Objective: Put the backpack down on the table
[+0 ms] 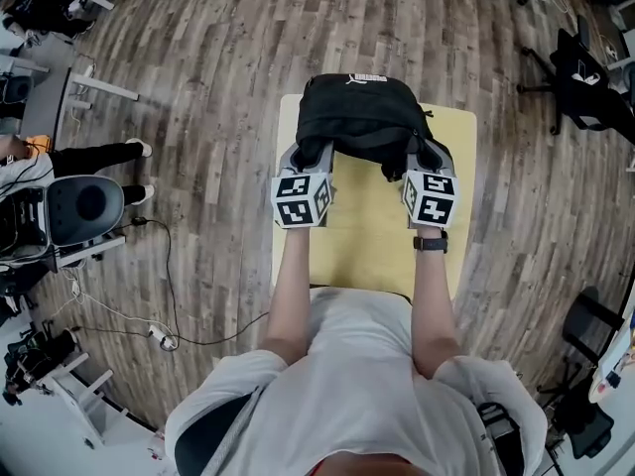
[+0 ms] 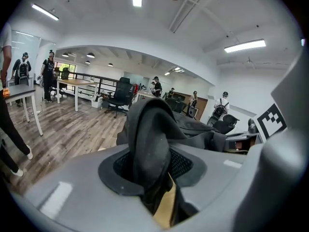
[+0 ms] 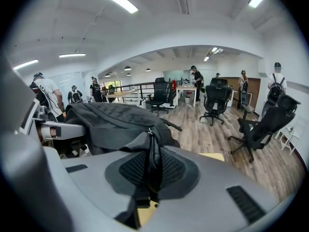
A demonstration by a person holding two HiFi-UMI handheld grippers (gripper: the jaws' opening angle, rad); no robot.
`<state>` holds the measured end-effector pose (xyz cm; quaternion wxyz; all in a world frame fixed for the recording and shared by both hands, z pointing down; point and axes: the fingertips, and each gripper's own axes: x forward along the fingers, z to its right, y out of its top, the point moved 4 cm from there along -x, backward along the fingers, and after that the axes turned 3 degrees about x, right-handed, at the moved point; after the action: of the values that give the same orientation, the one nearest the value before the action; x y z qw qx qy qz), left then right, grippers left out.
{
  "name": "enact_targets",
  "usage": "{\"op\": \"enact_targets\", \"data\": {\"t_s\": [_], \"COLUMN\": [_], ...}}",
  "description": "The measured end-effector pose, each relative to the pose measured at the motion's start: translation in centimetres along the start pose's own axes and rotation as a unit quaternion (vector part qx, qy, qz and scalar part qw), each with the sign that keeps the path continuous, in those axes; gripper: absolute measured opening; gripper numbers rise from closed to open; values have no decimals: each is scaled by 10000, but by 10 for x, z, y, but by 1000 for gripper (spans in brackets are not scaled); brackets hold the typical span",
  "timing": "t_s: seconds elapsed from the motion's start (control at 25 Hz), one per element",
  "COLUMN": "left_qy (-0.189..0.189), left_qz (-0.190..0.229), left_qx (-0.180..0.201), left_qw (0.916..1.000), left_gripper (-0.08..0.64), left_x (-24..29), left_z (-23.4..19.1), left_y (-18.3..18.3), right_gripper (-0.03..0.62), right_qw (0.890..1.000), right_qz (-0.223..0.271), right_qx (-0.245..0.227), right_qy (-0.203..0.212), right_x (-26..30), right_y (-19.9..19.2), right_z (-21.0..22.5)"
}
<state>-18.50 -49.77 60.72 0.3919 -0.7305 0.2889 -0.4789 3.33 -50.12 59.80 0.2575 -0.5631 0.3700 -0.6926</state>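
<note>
Left arm: the bare left forearm (image 1: 290,291) runs from the torso at 6 o'clock straight toward 12 o'clock, level with its twin; the left gripper (image 1: 309,157) at its end tips down and away from the body.
Right arm: the right forearm (image 1: 433,300) runs parallel, with a dark watch (image 1: 430,244) at the wrist; the right gripper (image 1: 429,157) has the same downward tilt.
Left jaws: in the left gripper view the jaws are clamped on a thick fold of black fabric that bulges up between the pads (image 2: 181,164).
Right jaws: nearly together, pinching a thin fold with a zipper line running through the pads (image 3: 170,167).
Backpack look: the backpack (image 1: 362,112) is black and soft, sagging between the two grips; it has a rounded top, a small white label at its 12 o'clock edge and creased fabric.
Backpack place: over the 12 o'clock end of the table (image 1: 365,241), reaching just past that edge; its near side touches both grippers at 6 o'clock. Whether its base rests on the top cannot be told.
Table: pale yellow top, bare toward 6 o'clock; a sliver of it shows under each jaw pair.
Floor: wood planks (image 1: 208,77) all around.
</note>
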Motion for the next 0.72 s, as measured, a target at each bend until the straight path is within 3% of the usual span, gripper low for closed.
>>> {"op": "enact_targets", "data": {"t_s": [0.28,0.72], "left_qy": [-106,-174], "left_qz": [-398,-1008], "left_qx": [-393,-700], "left_qw": [9984,9923], "left_gripper": [138,140], "left_x": [18,35], "left_z": [-13,-23], "left_y": [-35,-94], "right_gripper": [44,46], "right_qw": [9992,9956], "right_qz": [-387,-924], "right_qx": [0,-38], "right_qy": [-42,-145], "right_x": [24,44], "right_y": [-28,-77], "right_z": [0,0]}}
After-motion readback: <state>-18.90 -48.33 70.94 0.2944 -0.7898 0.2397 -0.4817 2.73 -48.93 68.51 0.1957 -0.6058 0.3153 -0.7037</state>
